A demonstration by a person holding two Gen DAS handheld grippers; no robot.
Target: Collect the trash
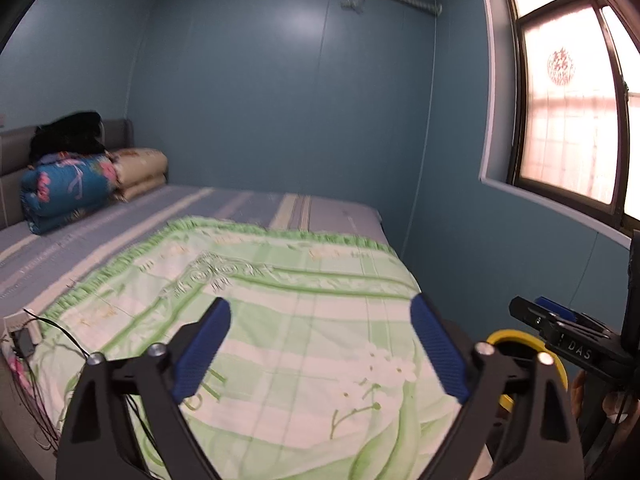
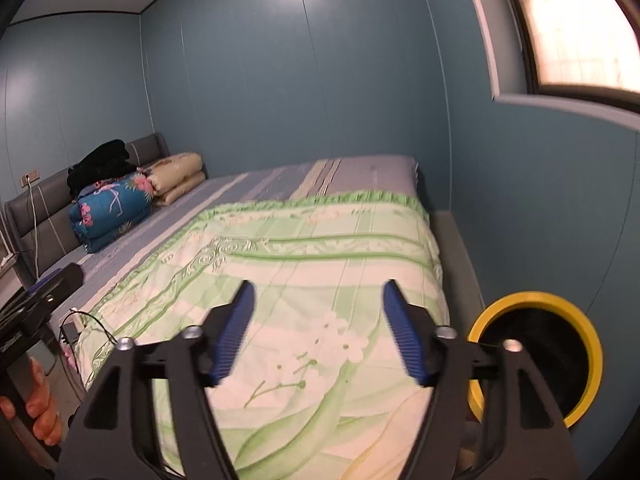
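My left gripper (image 1: 320, 304) hangs open over the foot of a bed, with nothing between its blue pads (image 1: 204, 352). My right gripper (image 2: 319, 286) is likewise open and empty above the green floral bedspread (image 2: 320, 240). A round bin with a yellow rim (image 2: 532, 298) and a dark inside stands on the floor at the bed's right side, just right of the right gripper. In the left wrist view the bin's rim (image 1: 516, 336) shows partly behind the left gripper's right finger and below the right gripper (image 1: 552, 316). No loose trash shows on the bed.
Folded quilts, blue (image 1: 64, 188) and beige (image 1: 140, 172), lie by the grey headboard under a black garment (image 1: 68, 136). Cables and a power strip (image 1: 24, 340) hang at the bed's left edge. A window (image 1: 568, 120) fills the right wall. A hand (image 2: 40, 400) holds the left gripper.
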